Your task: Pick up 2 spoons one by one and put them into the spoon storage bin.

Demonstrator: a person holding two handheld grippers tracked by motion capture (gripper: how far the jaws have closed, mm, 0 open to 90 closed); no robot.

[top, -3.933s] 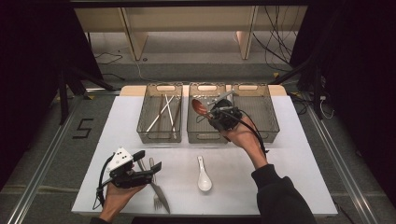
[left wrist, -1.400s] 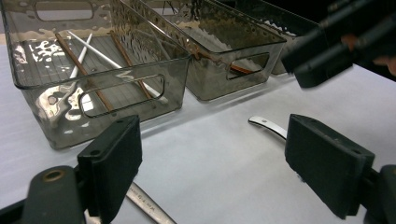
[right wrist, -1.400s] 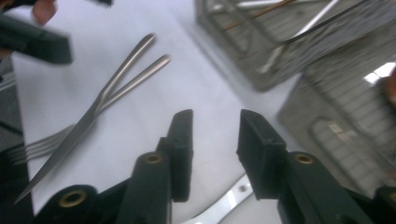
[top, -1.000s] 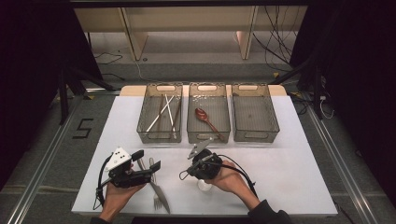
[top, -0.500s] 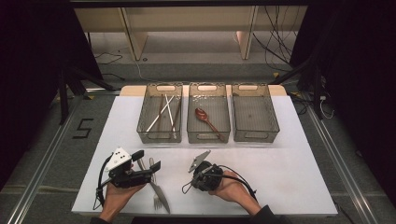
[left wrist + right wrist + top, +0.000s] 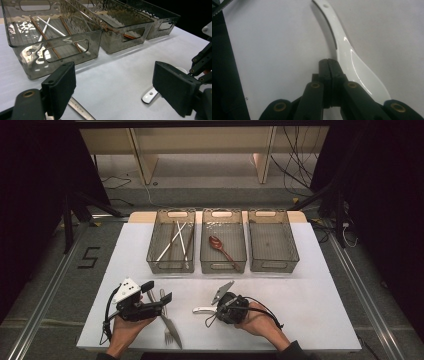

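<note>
My right gripper (image 6: 215,312) is low over the near middle of the white table (image 6: 310,285), above a white ceramic spoon (image 6: 202,310) whose handle points left. In the right gripper view its jaws (image 6: 328,67) are shut together with nothing between them, and the white spoon (image 6: 352,60) lies just to their right. My left gripper (image 6: 156,292) hovers open at the near left, above a metal fork (image 6: 169,327). In the left gripper view its pads (image 6: 60,86) stand wide apart, with the spoon handle (image 6: 149,95) beyond them.
Three clear bins stand in a row at the back. The left bin (image 6: 172,265) holds chopsticks (image 6: 175,240), the middle bin (image 6: 222,266) a brown spoon (image 6: 222,249), and the right bin (image 6: 274,265) nothing. Bare table lies at the right.
The right gripper left the brown spoon in the middle bin and came down to the white spoon. The white spoon now lies with its handle pointing left. The left gripper has stayed put.
</note>
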